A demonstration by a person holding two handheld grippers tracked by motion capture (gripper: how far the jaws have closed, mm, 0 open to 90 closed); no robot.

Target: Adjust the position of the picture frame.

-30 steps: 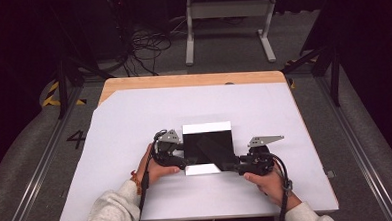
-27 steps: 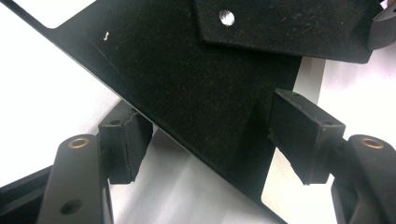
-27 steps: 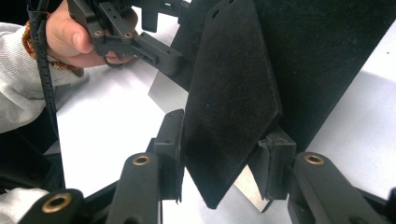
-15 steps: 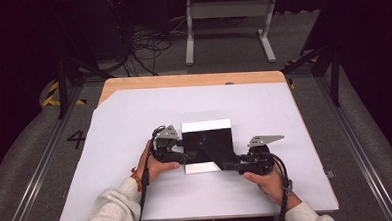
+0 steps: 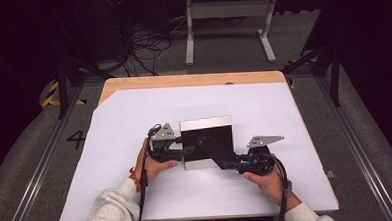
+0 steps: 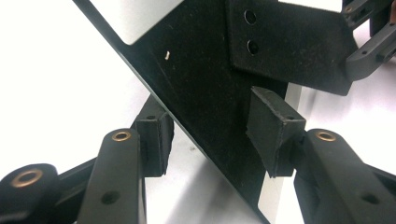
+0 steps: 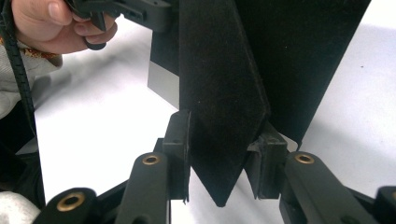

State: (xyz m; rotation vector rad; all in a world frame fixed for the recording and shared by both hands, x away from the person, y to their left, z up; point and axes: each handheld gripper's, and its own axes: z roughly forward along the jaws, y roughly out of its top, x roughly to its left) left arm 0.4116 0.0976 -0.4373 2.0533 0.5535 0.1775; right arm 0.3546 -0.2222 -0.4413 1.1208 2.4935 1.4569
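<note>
Frame [image 5: 206, 142]: flat black backing, silver edges, black stand strut | left gripper [image 5: 185, 152]: jaws apart around its edge, seemingly not clamped | right gripper [image 5: 232, 164]: pinching the strut

Black flat frame [image 5: 207, 144], table centre, stand flap out.

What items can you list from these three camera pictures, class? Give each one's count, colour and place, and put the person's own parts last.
Flat square frame with black felt back: one, black with silver edge strips, table centre, between the grippers.
Black felt stand flap: one, black, hinged on the frame's back, its tip between the right gripper's jaws.
White sheet: one, white, covering the table.
Wooden table: one, light brown, bare along the far edge.
Metal stand: one, grey-white, on the floor beyond.
Cables: several, black, on the floor.
Left gripper: black, at the frame's left edge.
Right gripper: black, near corner.
Hands: two.
</note>
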